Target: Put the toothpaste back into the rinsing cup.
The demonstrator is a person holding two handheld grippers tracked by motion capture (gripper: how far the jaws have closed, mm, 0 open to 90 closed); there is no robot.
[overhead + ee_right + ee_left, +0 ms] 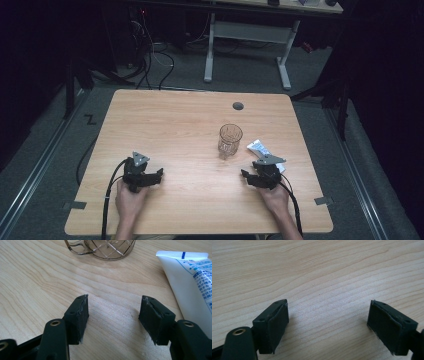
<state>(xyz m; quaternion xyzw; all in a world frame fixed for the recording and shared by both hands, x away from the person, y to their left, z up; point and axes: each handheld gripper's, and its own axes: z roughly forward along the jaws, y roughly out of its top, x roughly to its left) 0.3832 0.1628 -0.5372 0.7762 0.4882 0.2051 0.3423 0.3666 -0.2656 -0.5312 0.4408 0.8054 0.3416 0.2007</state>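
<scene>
A: Item one, the grippers?
B: Left gripper (159,174), lower left of the high view, jaws spread, bare wooden table (165,125) between them. Right gripper (246,176), lower right, jaws likewise released, nothing held.

A: Item two, nearby things?
B: Glass mug (230,140), patterned, upright, right of centre, just above the right gripper. White tube (261,148) with blue print lies flat beside the mug, at the right gripper's right.
</scene>
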